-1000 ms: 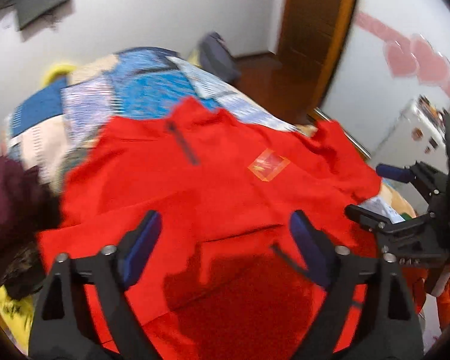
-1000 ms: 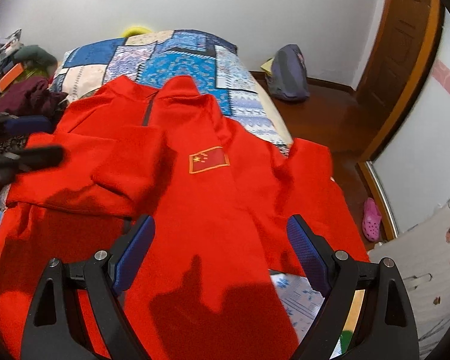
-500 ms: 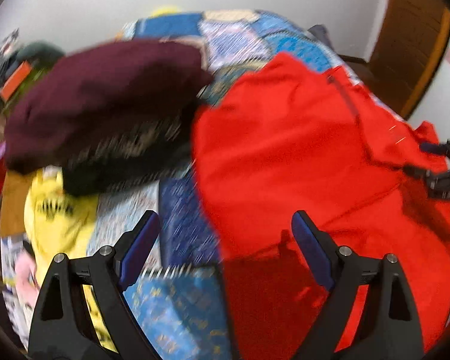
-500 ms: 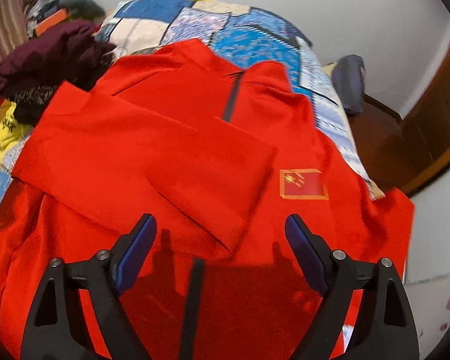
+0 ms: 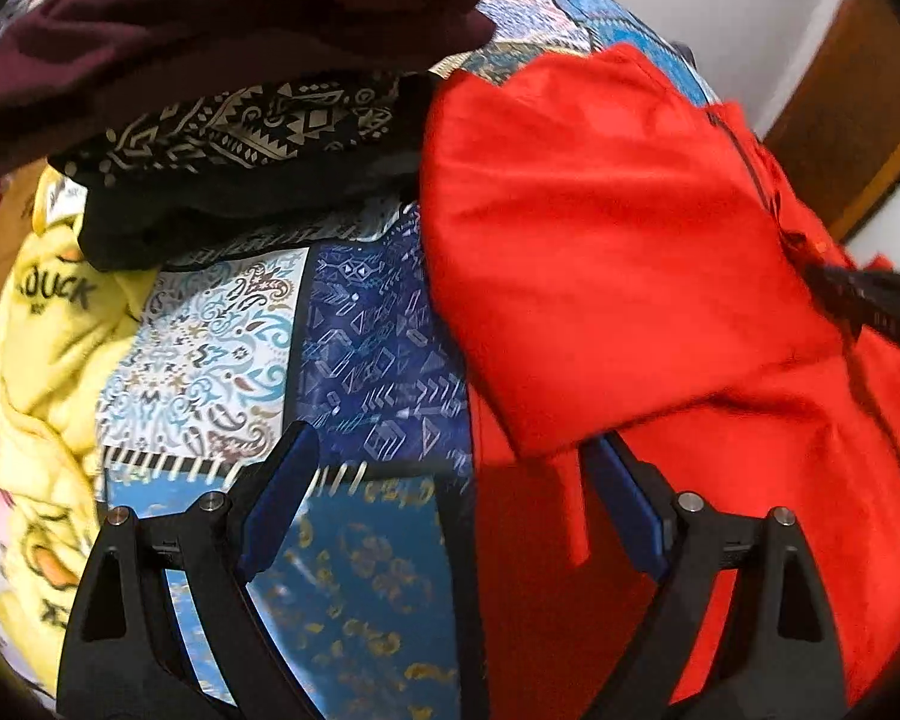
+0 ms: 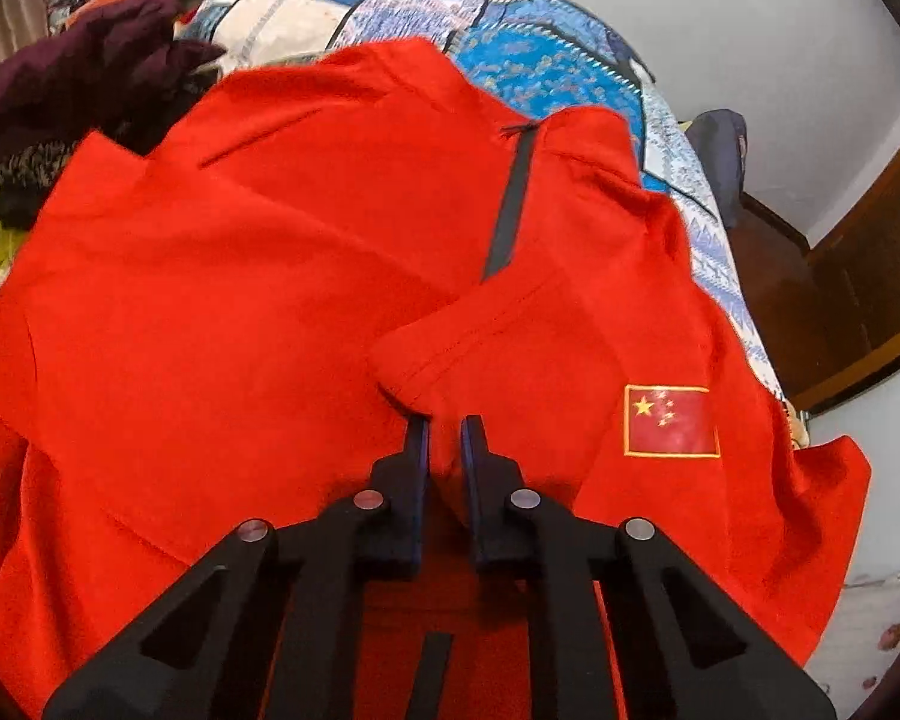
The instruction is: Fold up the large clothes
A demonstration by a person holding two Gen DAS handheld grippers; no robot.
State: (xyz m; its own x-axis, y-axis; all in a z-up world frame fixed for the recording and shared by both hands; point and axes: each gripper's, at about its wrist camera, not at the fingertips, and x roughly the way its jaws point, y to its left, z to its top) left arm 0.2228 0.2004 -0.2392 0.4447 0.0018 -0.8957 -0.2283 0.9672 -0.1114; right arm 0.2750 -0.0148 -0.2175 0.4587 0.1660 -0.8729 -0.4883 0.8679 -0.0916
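Observation:
A large red zip-neck top with a flag patch lies spread on the patchwork bed; one sleeve is folded across its chest. My right gripper has its jaws nearly together at the cuff end of that folded sleeve, with red cloth between the fingers. In the left wrist view the top fills the right half. My left gripper is open and empty, low over the bedspread at the top's left edge. The right gripper shows as a dark blur at the right edge of the left wrist view.
A pile of clothes lies left of the red top: a maroon garment, a black patterned one and a yellow duck-print one. The patchwork bedspread lies under everything. A dark bag and a wooden door are beyond the bed.
My right gripper has closed at the sleeve cuff after being wide open. My left gripper has swung left, from over the top's chest to its left edge beside the clothes pile.

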